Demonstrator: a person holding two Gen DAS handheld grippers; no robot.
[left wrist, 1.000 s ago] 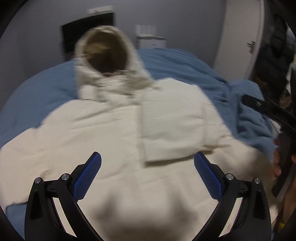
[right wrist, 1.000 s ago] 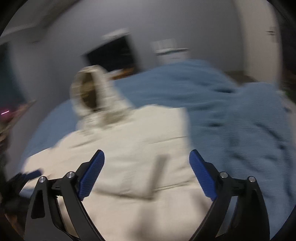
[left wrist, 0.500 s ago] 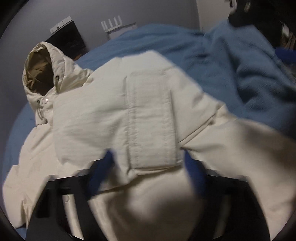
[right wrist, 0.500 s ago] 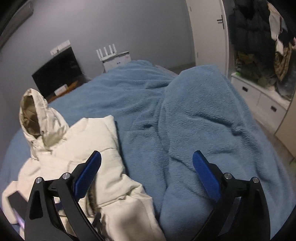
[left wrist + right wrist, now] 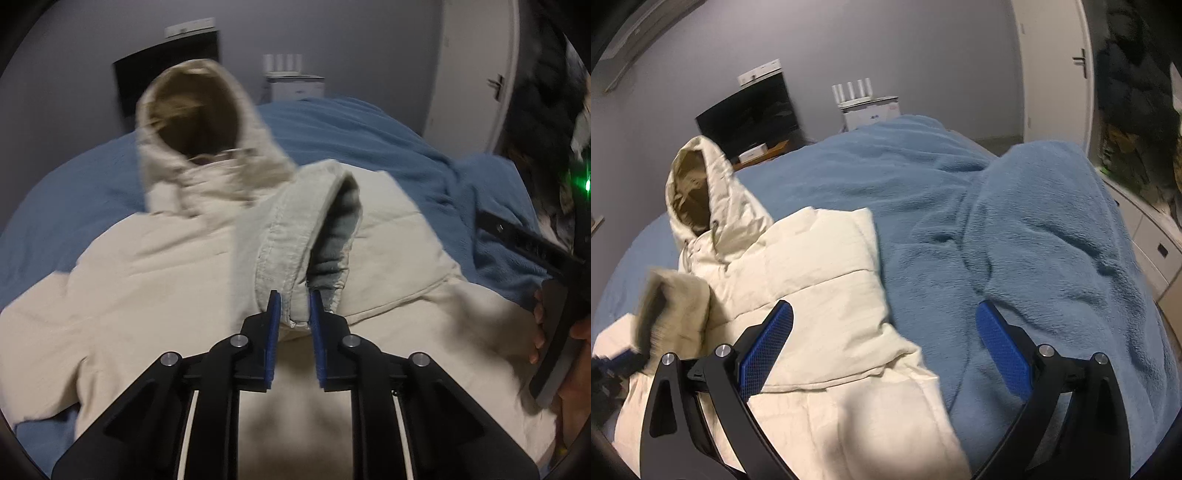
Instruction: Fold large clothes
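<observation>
On the bed, a cream hooded jacket (image 5: 155, 280) lies spread front-up over a blue fleece blanket (image 5: 1015, 236), its hood (image 5: 199, 122) propped open at the far end and showing a tan lining. Left gripper (image 5: 293, 308): fingers drawn narrow and clamped on the sleeve cuff (image 5: 291, 236), which is raised off the jacket body; the cuff mouth faces right in the left wrist view and shows a grey inner lining. The pinched hem edge sits between the two blue pads (image 5: 274, 321). In the right wrist view the same cuff (image 5: 674, 310) appears blurred at the left edge, lifted above the jacket (image 5: 827, 266). Right gripper (image 5: 884, 349): fingers spread wide, holding nothing, positioned above the jacket's right edge where it meets the blanket; the left pad (image 5: 764, 350) is over cream fabric, the right pad over blue fleece. Part of the right gripper's black body and the hand (image 5: 539, 332) gripping it show at the right margin of the left wrist view, just beside the jacket's lower right side. Beyond the bed: a dark screen (image 5: 750, 110) against a grey wall, a white router (image 5: 864, 103) with upright antennas, and a white door (image 5: 1056, 70) at the right.
</observation>
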